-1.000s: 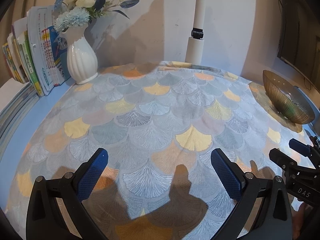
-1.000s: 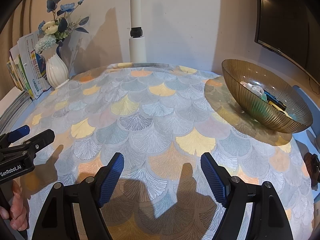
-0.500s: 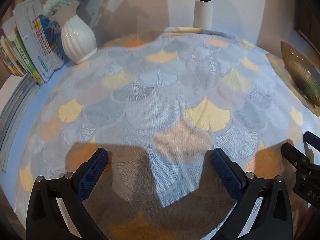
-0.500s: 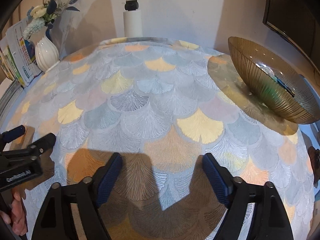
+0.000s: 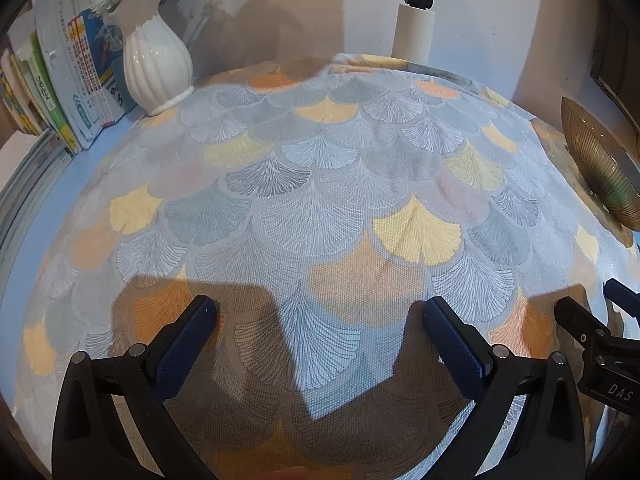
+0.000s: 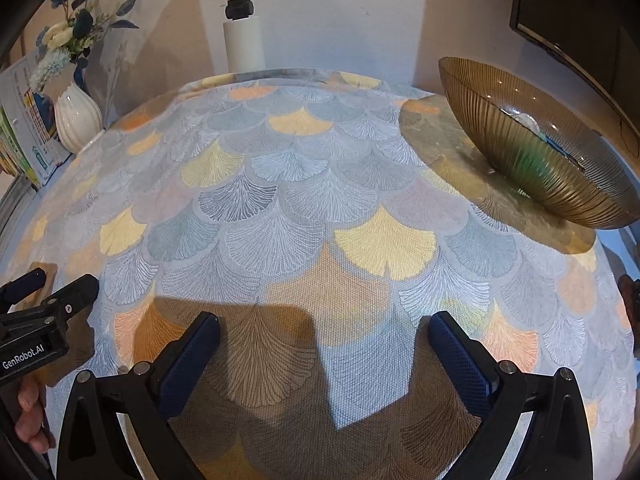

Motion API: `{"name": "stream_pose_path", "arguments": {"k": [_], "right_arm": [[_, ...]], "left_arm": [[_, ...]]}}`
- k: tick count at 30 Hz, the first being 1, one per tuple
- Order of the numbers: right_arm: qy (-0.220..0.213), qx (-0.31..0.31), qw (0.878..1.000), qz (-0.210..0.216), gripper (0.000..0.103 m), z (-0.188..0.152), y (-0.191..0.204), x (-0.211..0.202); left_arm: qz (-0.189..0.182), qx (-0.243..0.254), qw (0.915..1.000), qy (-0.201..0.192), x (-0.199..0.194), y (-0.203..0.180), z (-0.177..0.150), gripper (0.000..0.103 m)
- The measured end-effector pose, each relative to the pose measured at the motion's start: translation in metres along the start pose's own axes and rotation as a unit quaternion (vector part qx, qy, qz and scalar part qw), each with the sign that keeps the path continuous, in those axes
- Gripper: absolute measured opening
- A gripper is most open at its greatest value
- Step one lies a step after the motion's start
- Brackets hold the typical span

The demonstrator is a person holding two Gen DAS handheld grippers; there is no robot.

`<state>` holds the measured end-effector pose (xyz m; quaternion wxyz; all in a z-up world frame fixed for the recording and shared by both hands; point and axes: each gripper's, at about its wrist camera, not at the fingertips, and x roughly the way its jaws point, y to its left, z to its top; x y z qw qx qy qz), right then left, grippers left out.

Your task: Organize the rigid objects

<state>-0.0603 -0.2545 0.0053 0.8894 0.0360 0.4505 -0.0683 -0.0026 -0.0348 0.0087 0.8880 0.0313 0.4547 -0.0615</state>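
A ribbed amber glass bowl (image 6: 536, 160) stands at the right of the table and holds a few small objects, white and blue, partly hidden by its wall. Its edge shows at the far right of the left wrist view (image 5: 600, 172). My left gripper (image 5: 320, 312) is open and empty, low over the fan-patterned cloth. My right gripper (image 6: 324, 328) is open and empty, also low over the cloth, well short of the bowl. Each gripper shows at the edge of the other's view: the right (image 5: 592, 320), the left (image 6: 52, 292).
A white ribbed vase with flowers (image 5: 154, 64) stands at the back left beside upright books (image 5: 68, 80). A white pole (image 5: 414, 24) rises behind the table's far edge. A dark screen (image 6: 580, 20) hangs on the wall at right.
Both grippers have dropped closer to the cloth and tilted down; their shadows have grown. Both stay open and empty.
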Motion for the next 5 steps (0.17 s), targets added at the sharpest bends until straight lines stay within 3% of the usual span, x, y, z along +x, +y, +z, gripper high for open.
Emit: {"name": "stream_pose_path", "arguments": {"k": [5], "right_arm": [[0.000,0.000,1.000,0.000,0.103,-0.0001,0.0008,0.0005]], "left_arm": [[-0.002,0.000,1.0000,-0.001,0.0000,0.0007,0.0003,0.103]]}}
